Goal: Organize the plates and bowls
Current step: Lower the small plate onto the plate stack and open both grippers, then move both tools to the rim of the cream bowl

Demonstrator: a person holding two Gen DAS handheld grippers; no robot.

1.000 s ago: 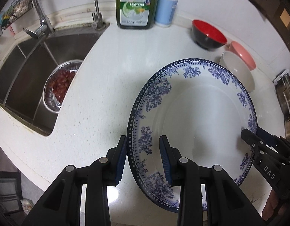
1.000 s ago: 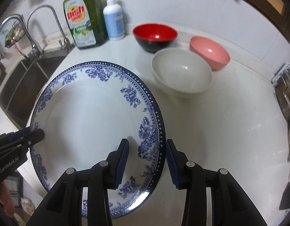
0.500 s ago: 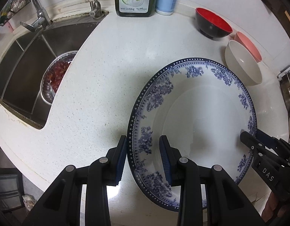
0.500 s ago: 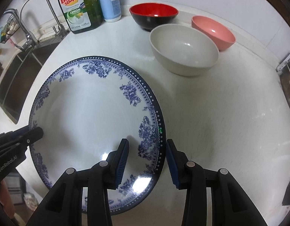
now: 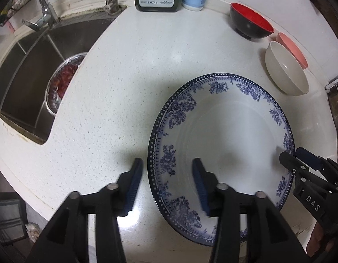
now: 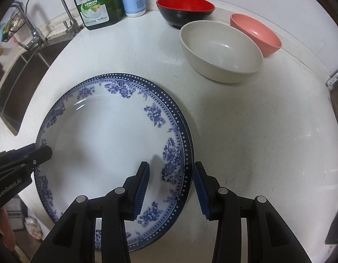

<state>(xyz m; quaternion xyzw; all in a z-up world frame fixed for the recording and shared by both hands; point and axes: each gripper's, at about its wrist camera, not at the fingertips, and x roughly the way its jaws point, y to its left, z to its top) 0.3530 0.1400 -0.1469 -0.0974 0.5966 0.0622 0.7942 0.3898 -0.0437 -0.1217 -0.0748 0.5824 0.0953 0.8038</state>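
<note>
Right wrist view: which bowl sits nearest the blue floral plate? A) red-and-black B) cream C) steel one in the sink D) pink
B: the cream bowl stands on the counter just beyond the blue floral plate, with the red-and-black bowl and pink bowl farther back toward the wall.

The left gripper (image 5: 167, 184) straddles the near-left rim of a blue-and-white floral plate (image 5: 230, 135) lying on the white speckled countertop (image 5: 116, 100), its jaws opening and the pads clear of the rim on both sides. The right gripper (image 5: 292, 154) reaches over the plate's right rim. Far right stand a cream bowl (image 5: 286, 71), a pink bowl (image 5: 292, 49) behind it and a red-and-black bowl (image 5: 251, 23); a sink (image 5: 30, 70) lies at left.
</note>
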